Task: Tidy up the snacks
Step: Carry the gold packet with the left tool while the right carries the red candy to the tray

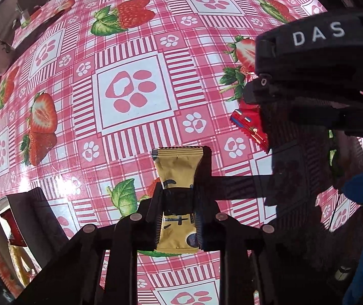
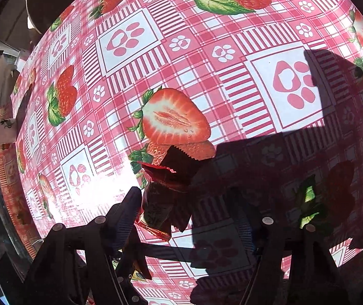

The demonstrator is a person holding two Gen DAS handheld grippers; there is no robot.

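- Far left, left wrist view: open box (image 1: 16,218) at the bench (image 1: 135,127) edge, a red packet and a gold one already inside. Likely where the snacks go.
- Left hand-held gripper (image 1: 177,211): fingers nearly together, clamped on the middle of a gold snack bar (image 1: 177,193). The bar points forward, its crimped end sticking out past the fingertips, apparently lifted off the strawberry tablecloth (image 1: 80,81).
- Risk: the wrapper is slick; held at mid-length only, the bar could pivot or slide out on a swing toward the box.
- Right of the bar: red snack packet (image 1: 251,124), half hidden by the right hand-held gripper's body.
- Right wrist view: right hand-held gripper (image 2: 189,208) spread wide. Red snack packet (image 2: 161,198) is against the left finger (image 2: 128,211); the right finger stands well apart. Nothing gripped; cannot tell whether the packet lies flat or is tipped.
- Risk: closing from here could push the packet sideways or catch only a crinkled edge. Heavy shadow hides its right edge, so alignment is hard to judge.
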